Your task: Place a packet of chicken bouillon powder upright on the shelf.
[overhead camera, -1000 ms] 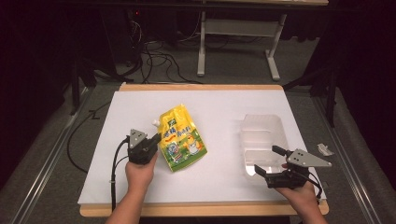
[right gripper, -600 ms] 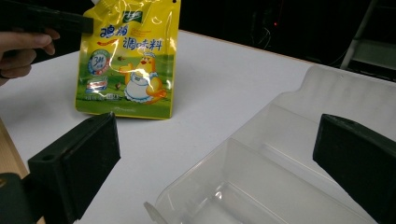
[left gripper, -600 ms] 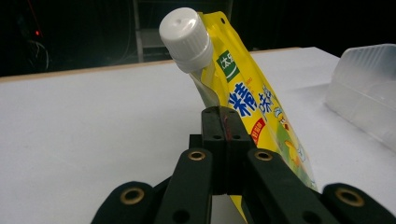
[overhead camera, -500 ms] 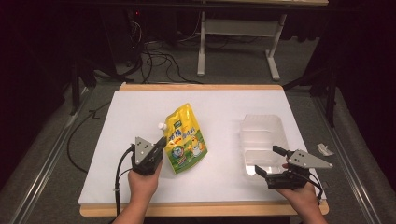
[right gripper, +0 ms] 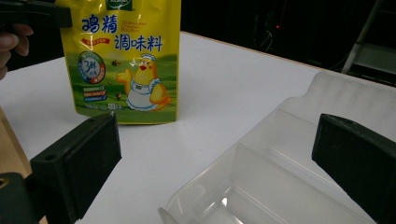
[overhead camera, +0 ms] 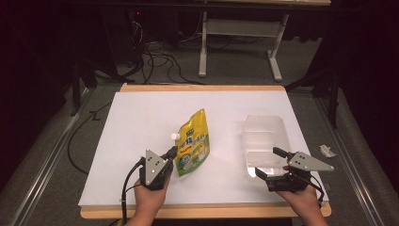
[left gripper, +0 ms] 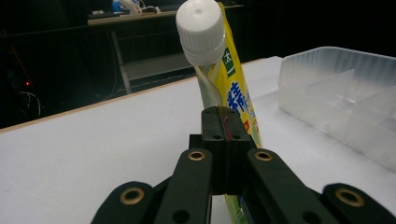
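Yellow foil-type seasoning pouch stands upright on the white table, left of the clear plastic divided tray. The left gripper has its jaws fully closed on the pouch's side seam, just below the white screw cap. The right gripper is spread wide and holds nothing; it hovers at the tray's near end.

Risk: the grip sits on a thin edge only. A quick swing could let the seam slide out of the jaws, or let the pouch twist and strike the tray wall. The flexible body may also fold if it is lowered against a divider.

Change from the earlier frames: the pouch previously lay tilted on the table; it is now raised to vertical, and the left gripper has moved nearer the person. The right gripper has held its position.
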A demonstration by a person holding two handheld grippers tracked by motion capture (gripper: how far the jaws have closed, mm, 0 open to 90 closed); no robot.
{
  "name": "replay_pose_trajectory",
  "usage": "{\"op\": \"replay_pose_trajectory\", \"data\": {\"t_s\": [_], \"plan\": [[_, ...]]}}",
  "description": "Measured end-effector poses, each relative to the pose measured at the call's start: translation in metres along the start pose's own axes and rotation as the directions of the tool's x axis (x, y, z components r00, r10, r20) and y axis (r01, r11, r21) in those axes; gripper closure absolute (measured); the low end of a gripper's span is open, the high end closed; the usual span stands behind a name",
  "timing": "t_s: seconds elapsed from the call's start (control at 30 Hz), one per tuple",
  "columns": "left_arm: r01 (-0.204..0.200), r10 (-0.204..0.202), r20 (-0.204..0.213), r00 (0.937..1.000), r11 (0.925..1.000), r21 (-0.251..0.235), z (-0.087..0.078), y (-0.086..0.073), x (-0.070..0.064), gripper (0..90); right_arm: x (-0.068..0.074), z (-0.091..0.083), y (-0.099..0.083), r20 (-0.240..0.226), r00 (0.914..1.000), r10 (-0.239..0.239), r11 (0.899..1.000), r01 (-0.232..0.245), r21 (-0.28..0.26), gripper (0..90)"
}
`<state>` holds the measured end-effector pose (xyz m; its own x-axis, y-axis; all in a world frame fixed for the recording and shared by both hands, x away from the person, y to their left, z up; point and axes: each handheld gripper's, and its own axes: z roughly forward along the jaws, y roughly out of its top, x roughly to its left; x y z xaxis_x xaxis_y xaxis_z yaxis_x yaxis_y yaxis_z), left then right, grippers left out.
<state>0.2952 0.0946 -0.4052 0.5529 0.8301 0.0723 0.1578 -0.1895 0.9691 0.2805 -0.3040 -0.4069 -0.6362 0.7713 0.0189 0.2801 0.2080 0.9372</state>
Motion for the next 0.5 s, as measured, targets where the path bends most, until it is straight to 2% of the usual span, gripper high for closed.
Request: {"op": "replay_pose_trajectory", "data": {"t_s": [0.23, 0.33, 0.47, 0.5], "plan": [[-0.002, 0.002, 0.014, 0.9999, 1.0000, -0.003, -0.009, -0.003, -0.013, 90.0, 0.011, 0.006, 0.005, -0.033, 0.9994, -0.007, 1.000, 0.007, 0.003, 1.3], [0.000, 0.000, 0.021, 0.9998, 1.0000, 0.000, -0.011, -0.005, -0.017, 90.0, 0.016, 0.010, 0.010, -0.054, 0.9985, -0.006, 1.000, 0.008, 0.024, 2.8], [0.002, -0.002, 0.024, 0.9997, 1.0000, 0.002, -0.013, -0.007, -0.019, 90.0, 0.023, 0.015, 0.017, -0.059, 0.9982, -0.013, 1.000, 0.014, 0.012, 2.3], [0.005, -0.005, 0.026, 0.9996, 1.0000, 0.003, -0.014, -0.008, -0.021, 90.0, 0.027, 0.022, 0.023, -0.086, 0.9963, -0.001, 1.000, 0.002, 0.011, 1.7]]}}
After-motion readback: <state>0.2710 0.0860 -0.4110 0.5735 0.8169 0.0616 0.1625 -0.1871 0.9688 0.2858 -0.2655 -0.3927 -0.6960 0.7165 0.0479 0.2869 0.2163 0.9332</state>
